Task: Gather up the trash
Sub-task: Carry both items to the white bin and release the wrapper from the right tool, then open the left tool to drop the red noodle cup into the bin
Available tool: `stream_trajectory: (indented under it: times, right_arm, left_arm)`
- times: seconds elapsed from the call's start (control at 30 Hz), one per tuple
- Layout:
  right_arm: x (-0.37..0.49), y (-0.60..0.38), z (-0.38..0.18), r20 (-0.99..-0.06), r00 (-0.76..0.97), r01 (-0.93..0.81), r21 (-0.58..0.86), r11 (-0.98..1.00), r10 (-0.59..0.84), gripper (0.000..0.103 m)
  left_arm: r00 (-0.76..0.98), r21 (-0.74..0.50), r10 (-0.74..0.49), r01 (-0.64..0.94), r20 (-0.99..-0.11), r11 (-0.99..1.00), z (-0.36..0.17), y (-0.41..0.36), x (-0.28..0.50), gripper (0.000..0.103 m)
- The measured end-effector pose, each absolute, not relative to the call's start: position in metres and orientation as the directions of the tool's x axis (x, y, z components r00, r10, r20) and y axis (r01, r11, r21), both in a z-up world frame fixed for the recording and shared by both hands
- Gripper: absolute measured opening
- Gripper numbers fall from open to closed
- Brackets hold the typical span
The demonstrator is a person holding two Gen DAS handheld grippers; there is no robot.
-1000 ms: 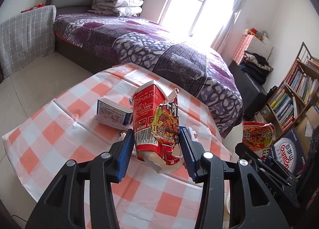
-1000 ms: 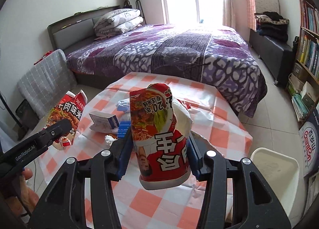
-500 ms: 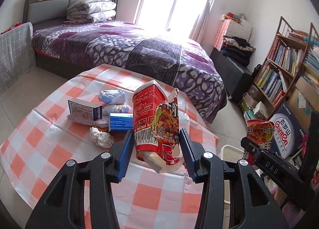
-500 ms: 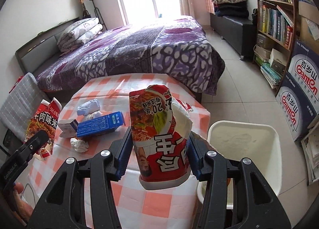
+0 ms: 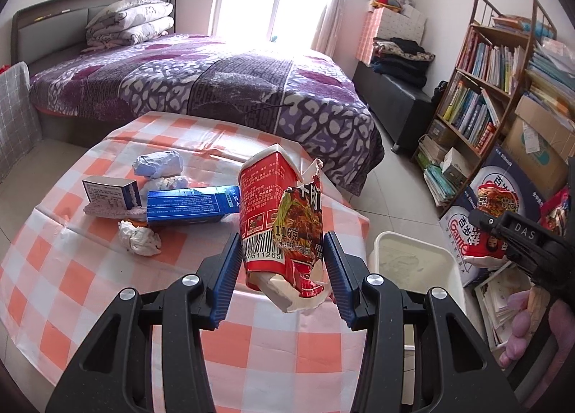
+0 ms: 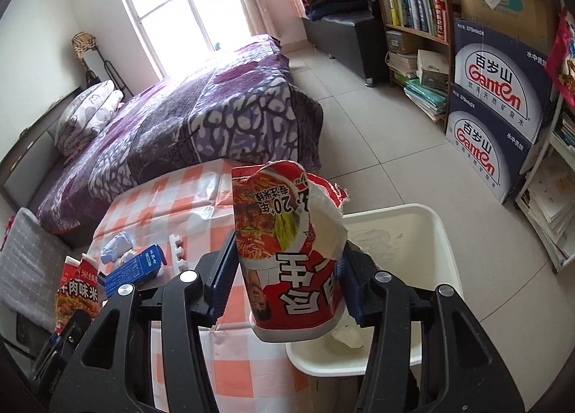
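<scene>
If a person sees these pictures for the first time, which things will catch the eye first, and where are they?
First, the two torn red noodle cups: the left gripper holds one noodle cup above the checked table, and the right gripper holds the other cup over the white bin beside the table. Next, the leftover litter on the table: a blue box and crumpled tissues.

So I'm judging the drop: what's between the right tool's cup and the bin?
Nothing. In the right wrist view the noodle cup hangs over the white bin's near rim, only air beneath.
</scene>
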State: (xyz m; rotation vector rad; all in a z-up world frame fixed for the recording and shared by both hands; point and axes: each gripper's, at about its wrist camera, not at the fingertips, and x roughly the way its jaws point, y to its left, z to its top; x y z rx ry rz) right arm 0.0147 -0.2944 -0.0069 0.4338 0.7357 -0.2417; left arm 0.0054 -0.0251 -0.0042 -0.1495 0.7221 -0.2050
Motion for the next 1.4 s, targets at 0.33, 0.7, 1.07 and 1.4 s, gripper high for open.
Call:
stream_trajectory:
  times: [0.33, 0.7, 1.07, 1.4]
  right_arm:
    - [0.004, -0.344, -0.017, -0.745, 0.652, 0.507, 0.292, 0.811, -0.14, 0.049]
    - [-0.015, -0.4, -0.026, -0.783, 0.587, 0.656, 0.31, 0.689, -0.207, 0.079]
    - [-0.028, -0.429, -0.027, -0.782, 0.587, 0.706, 0.366, 0.607, -0.21, 0.087]
    - [-0.035, -0.439, -0.028, -0.782, 0.588, 0.726, 0.398, 0.56, -0.206, 0.088]
  left_arm:
    - [0.693, -0.194, -0.276, 0.196, -0.666, 0.961, -0.017, -0.067, 0.007, 0.046]
    - [0.634, -0.212, -0.353, 0.29, -0.688, 0.933, -0.022, -0.126, 0.015, 0.046]
    - [0.564, -0.254, -0.413, 0.34, -0.715, 0.905, -0.025, -0.175, 0.02, 0.046]
    - [0.472, -0.307, -0.474, 0.39, -0.743, 0.868, -0.028, -0.214, 0.027, 0.046]
